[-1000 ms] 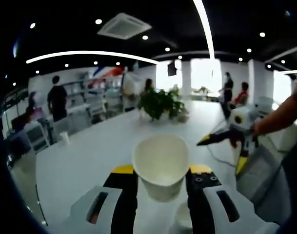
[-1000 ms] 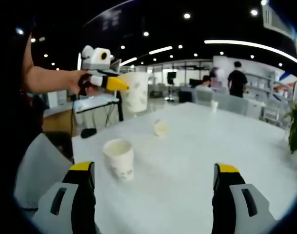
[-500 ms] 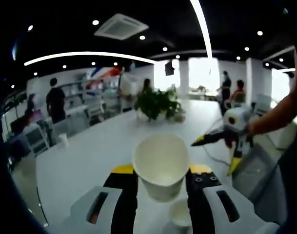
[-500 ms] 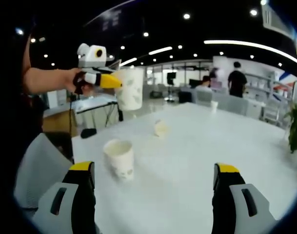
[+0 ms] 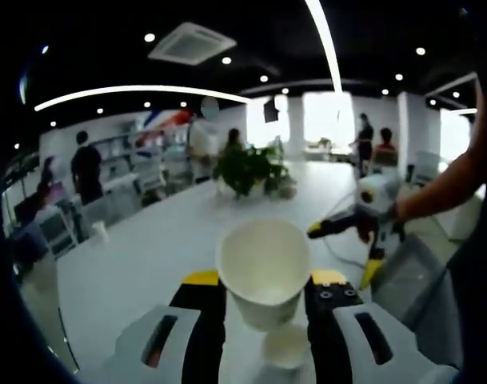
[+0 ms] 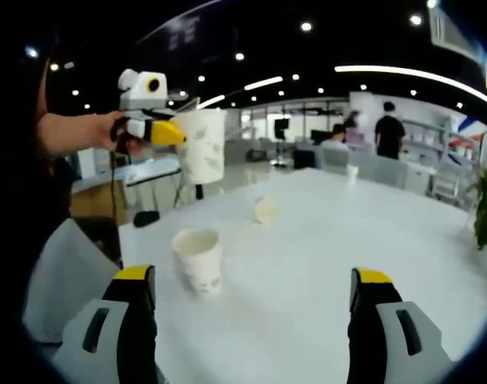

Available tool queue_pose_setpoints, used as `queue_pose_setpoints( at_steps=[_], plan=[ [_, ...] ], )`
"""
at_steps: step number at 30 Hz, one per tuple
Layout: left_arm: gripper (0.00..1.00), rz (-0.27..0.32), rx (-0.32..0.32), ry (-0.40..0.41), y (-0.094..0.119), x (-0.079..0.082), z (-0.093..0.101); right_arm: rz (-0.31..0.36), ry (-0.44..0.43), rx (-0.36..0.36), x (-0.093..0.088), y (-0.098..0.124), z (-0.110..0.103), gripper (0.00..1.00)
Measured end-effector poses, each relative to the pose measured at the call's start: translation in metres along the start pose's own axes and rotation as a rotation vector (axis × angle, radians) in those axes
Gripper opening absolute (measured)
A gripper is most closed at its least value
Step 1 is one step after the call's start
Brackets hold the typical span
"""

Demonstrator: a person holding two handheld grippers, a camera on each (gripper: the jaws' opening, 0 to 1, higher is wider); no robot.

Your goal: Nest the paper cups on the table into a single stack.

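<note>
Left hand-held gripper [image 5: 263, 290] clamps a paper cup [image 5: 264, 269], held up in the air above a second cup [image 6: 199, 260] standing upright on the desk [image 6: 307, 264]. A third cup [image 6: 265, 210] sits farther back. Right hand-held gripper [image 6: 255, 296] is wide apart, holding nothing, low over the desk.

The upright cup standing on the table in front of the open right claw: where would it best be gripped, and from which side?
Grip the upright cup across its side wall just below the rim, coming in level from the right claw's side. It stands mouth-up on the table, tapering downward, and nothing stands between the open jaws and the cup.
</note>
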State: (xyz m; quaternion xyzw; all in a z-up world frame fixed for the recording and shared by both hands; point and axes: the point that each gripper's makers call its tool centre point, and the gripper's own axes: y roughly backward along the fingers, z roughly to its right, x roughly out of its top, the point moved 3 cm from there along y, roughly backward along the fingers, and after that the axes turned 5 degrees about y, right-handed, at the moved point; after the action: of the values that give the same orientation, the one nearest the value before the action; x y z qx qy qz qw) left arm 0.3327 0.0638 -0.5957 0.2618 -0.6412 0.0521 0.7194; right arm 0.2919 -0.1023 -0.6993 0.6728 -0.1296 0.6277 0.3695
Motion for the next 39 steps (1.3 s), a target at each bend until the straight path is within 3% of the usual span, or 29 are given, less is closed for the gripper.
queue_pose_setpoints(
  at_steps=[16, 39],
  plan=[
    [0.37, 0.029, -0.004, -0.001, 0.011, 0.016, 0.018, 0.000, -0.012, 0.000, -0.002, 0.000, 0.000, 1.00],
    [0.36, 0.034, 0.019, 0.008, 0.007, 0.003, 0.014, -0.003, -0.017, 0.004, -0.003, -0.002, 0.002, 1.00]
  ],
)
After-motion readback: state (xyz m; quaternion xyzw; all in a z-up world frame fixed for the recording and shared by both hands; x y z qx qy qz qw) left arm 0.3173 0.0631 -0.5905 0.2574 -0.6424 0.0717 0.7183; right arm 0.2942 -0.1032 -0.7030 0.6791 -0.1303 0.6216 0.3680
